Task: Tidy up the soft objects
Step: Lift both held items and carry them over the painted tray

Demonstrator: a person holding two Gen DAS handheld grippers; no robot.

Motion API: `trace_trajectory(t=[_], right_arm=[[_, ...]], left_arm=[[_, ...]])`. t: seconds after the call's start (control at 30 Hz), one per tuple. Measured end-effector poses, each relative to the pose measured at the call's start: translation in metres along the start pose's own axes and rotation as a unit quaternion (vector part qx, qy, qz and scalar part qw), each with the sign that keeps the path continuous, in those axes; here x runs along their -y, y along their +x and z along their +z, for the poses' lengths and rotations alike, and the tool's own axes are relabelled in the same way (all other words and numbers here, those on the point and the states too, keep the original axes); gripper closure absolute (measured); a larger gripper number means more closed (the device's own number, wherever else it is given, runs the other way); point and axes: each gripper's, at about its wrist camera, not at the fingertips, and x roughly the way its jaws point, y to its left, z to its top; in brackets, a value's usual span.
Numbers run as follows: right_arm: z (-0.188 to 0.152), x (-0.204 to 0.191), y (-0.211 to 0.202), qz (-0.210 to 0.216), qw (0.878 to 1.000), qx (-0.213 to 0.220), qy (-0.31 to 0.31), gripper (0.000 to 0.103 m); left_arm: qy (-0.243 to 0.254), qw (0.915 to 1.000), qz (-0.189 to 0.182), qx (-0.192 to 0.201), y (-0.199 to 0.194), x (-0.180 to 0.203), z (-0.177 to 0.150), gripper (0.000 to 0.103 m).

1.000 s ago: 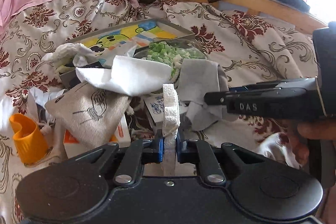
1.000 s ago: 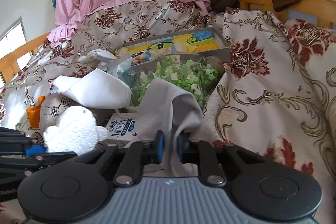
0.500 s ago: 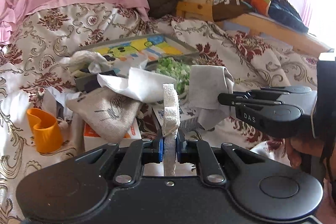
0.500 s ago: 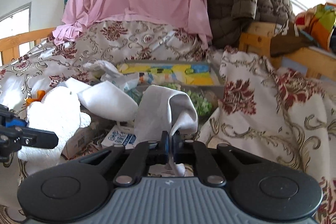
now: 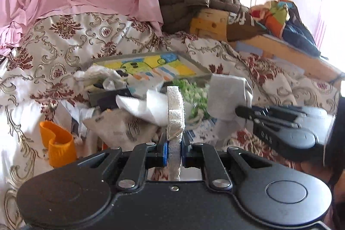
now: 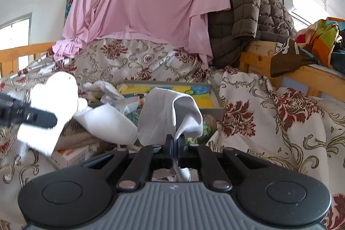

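My left gripper (image 5: 174,147) is shut on a white fluffy plush toy (image 5: 175,109), seen edge-on; in the right wrist view the plush (image 6: 50,105) hangs lifted at the left. My right gripper (image 6: 174,147) is shut on a grey-white cloth (image 6: 170,113) and holds it up above the pile; the cloth (image 5: 228,98) also shows in the left wrist view, with the right gripper (image 5: 239,110) on it. A white cloth (image 6: 105,122), a beige drawstring pouch (image 5: 120,126) and a crumpled white rag (image 5: 97,77) lie on the bed.
A patterned bedspread (image 6: 280,113) covers the bed. A shallow box with a colourful picture (image 5: 151,66), a bowl of green bits (image 5: 192,94), an orange cup (image 5: 57,143) and cartons (image 6: 71,154) sit in the pile. Pink sheet (image 6: 140,3), brown jacket (image 6: 243,14), wooden frame (image 6: 301,70) stand behind.
Both grippers have risen and tilted up, lifting the plush and the grey cloth higher off the pile. The right jaws closed fully on the cloth.
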Motion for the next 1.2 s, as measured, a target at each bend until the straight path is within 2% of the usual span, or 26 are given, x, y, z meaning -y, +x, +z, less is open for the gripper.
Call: trace_trajectory(t=[0.27, 0.4, 0.5, 0.67, 0.83, 0.97, 1.2], right_arm=[[0.02, 0.01, -0.002, 0.01, 0.999, 0.022, 0.023, 0.099], [0.048, 0.014, 0.009, 0.03, 0.999, 0.035, 0.025, 0.099], [0.076, 0.014, 0.027, 0.044, 0.997, 0.051, 0.022, 0.099], [0.118, 0.013, 0.07, 0.069, 0.995, 0.076, 0.014, 0.099], [0.142, 0.006, 0.122, 0.091, 0.992, 0.087, -0.001, 0.099], [0.149, 0.003, 0.166, 0.105, 0.992, 0.072, -0.007, 0.099], [0.131, 0.003, 0.227, 0.1, 0.995, -0.008, -0.009, 0.099]], left_arm=[[-0.004, 0.9988, 0.046, 0.019, 0.004, -0.024, 0.043, 0.091], [-0.003, 0.9962, 0.086, 0.015, 0.006, -0.038, 0.077, 0.091], [0.019, 0.9941, 0.103, 0.028, 0.007, -0.045, 0.11, 0.091], [0.056, 0.9934, 0.097, 0.024, 0.023, -0.054, 0.158, 0.091], [0.085, 0.9919, 0.091, 0.025, 0.051, -0.064, 0.19, 0.091], [0.098, 0.9898, 0.102, 0.016, 0.088, -0.084, 0.199, 0.091], [0.061, 0.9905, 0.123, -0.012, 0.172, -0.128, 0.203, 0.091]])
